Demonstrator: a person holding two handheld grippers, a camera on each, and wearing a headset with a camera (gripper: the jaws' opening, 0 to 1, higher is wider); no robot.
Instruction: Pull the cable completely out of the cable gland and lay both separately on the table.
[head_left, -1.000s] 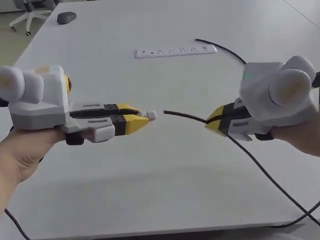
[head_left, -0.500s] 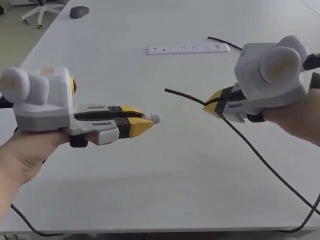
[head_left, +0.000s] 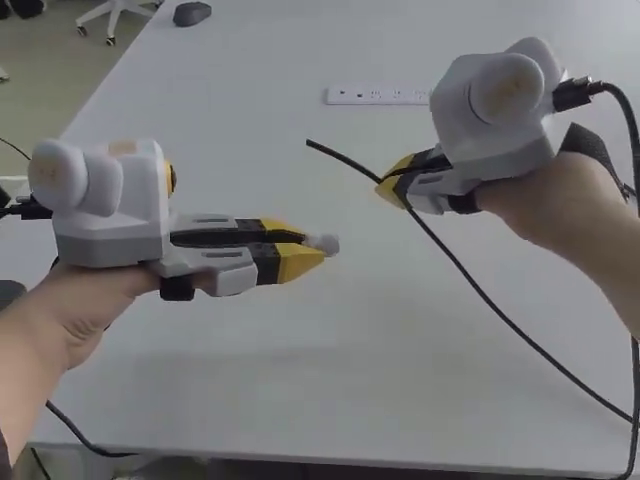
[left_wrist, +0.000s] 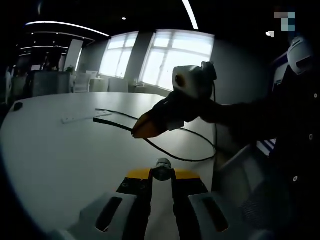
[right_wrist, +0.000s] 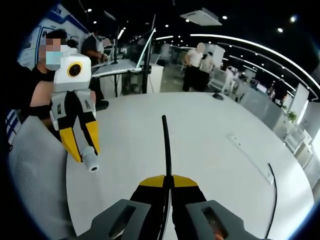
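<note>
My left gripper (head_left: 312, 250) is held above the white table (head_left: 300, 330), shut on a small white cable gland (head_left: 325, 243) that pokes out past its yellow tips; the same gland (left_wrist: 162, 168) sits between the jaws in the left gripper view. My right gripper (head_left: 385, 187) is raised at the upper right, shut on a thin black cable (head_left: 345, 163). The cable's free end sticks out to the left, well apart from the gland. In the right gripper view the cable (right_wrist: 166, 145) runs straight out from the jaws and the left gripper (right_wrist: 87, 155) with the gland (right_wrist: 92, 161) hangs at left.
A white power strip (head_left: 375, 96) lies far back on the table, a dark mouse (head_left: 192, 12) beyond it. The black cable's slack (head_left: 520, 335) trails off the table's right front edge. Office chairs stand past the far left corner. People stand in the background of the right gripper view.
The right gripper has lifted and carried the cable up and away from the gland, widening the gap. The left gripper has kept its hold on the gland; the head camera shifted.
</note>
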